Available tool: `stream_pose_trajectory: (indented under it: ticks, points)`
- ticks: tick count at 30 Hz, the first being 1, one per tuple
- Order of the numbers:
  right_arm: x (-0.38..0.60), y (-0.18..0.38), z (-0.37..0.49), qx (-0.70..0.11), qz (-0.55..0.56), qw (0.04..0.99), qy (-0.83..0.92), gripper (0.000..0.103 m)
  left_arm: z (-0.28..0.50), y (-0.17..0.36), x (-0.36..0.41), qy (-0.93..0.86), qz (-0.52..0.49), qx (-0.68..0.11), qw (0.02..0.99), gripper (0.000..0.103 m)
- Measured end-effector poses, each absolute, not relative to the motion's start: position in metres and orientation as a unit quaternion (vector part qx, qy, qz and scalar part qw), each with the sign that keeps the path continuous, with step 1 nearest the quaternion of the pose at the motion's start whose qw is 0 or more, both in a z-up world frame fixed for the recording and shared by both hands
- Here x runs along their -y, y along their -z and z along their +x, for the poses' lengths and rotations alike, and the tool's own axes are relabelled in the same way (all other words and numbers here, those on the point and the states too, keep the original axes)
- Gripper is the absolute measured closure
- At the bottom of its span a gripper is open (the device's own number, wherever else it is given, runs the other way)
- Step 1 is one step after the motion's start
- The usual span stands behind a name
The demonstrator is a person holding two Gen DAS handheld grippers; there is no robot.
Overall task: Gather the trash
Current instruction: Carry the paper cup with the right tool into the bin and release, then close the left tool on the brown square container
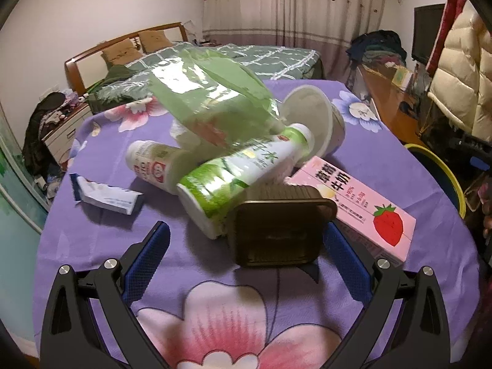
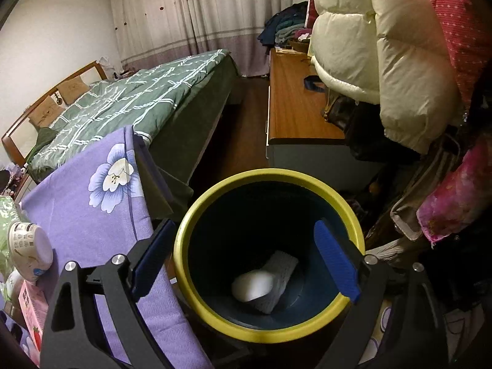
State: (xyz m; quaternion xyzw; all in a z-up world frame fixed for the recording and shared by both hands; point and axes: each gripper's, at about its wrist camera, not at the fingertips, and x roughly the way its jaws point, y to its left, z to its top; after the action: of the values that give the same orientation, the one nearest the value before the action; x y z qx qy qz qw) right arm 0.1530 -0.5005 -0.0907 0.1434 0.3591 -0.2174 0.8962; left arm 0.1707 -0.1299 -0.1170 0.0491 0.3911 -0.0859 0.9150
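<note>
In the left wrist view my left gripper is open over a purple flowered tablecloth. A dark brown square plastic tray lies between its fingers, near the right one. Behind it lie a green-and-white bottle, a white bottle, a green plastic bag, a white paper bowl, a pink strawberry milk carton and a blue-white wrapper. In the right wrist view my right gripper is open and empty above a yellow-rimmed dark blue bin with white trash inside.
The bin stands on the floor right of the table edge. A bed, a wooden cabinet and hanging coats surround it. The bowl and carton show at the far left.
</note>
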Motion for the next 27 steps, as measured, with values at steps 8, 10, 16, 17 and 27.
stream_pose_trajectory:
  ticks: [8, 10, 16, 17, 27]
  points:
    - [0.496, 0.089, 0.148, -0.357, 0.144, 0.899, 0.209, 0.016, 0.172, 0.125, 0.141, 0.107, 0.058, -0.397, 0.910, 0.005]
    - [0.495, 0.089, 0.148, -0.357, 0.144, 0.900, 0.206, 0.016, 0.175, 0.127, 0.140, 0.104, 0.054, -0.399, 0.909, 0.005]
    - [0.494, 0.090, 0.148, -0.357, 0.144, 0.901, 0.201, 0.016, 0.182, 0.131, 0.139, 0.105, 0.049, -0.407, 0.906, 0.015]
    - [0.494, 0.090, 0.148, -0.357, 0.144, 0.901, 0.201, 0.016, 0.183, 0.132, 0.139, 0.105, 0.050, -0.407, 0.906, 0.018]
    - [0.495, 0.086, 0.137, -0.348, 0.150, 0.905, 0.194, 0.016, 0.172, 0.118, 0.135, 0.115, 0.047, -0.405, 0.906, 0.034]
